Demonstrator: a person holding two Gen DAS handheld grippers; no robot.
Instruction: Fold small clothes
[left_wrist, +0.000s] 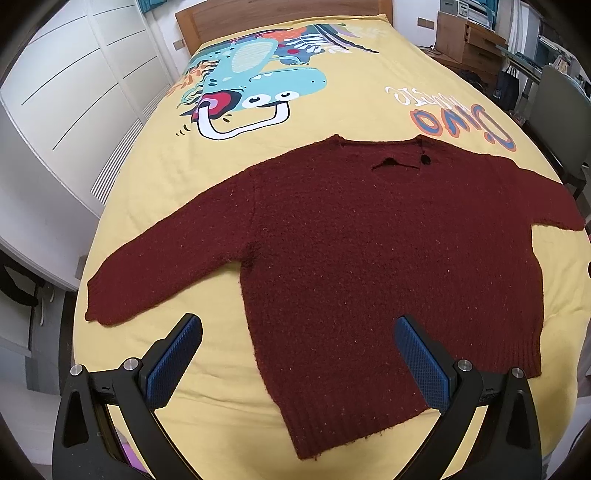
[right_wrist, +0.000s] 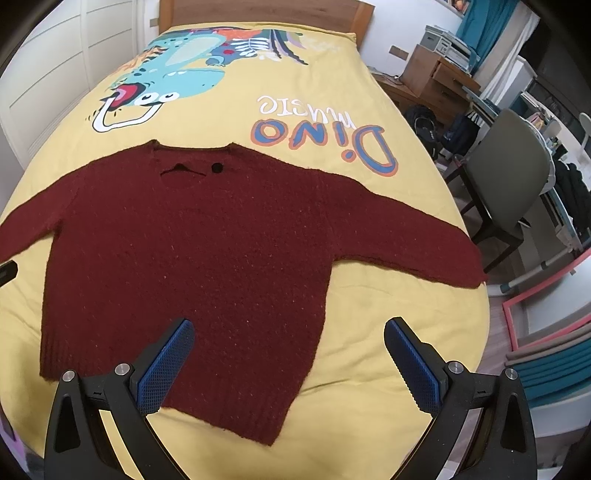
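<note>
A small dark red knitted sweater (left_wrist: 369, 240) (right_wrist: 192, 251) lies flat on a yellow bed cover (left_wrist: 369, 107) (right_wrist: 369, 350), both sleeves spread out, neck at the far side with a black button. My left gripper (left_wrist: 298, 325) hovers open above the sweater's lower left hem corner, blue pads wide apart, nothing between them. My right gripper (right_wrist: 289, 328) is open too, above the lower right side of the sweater body. Neither touches the knit. The tip of the other gripper (right_wrist: 7, 273) shows at the left edge of the right wrist view.
The cover carries a dinosaur print (left_wrist: 255, 88) and "Dino music" lettering (right_wrist: 325, 136). White wardrobe doors (left_wrist: 66, 110) stand left of the bed. On the right are a grey chair (right_wrist: 506, 177), a wooden desk (right_wrist: 436, 77) and bags on the floor (right_wrist: 424, 125).
</note>
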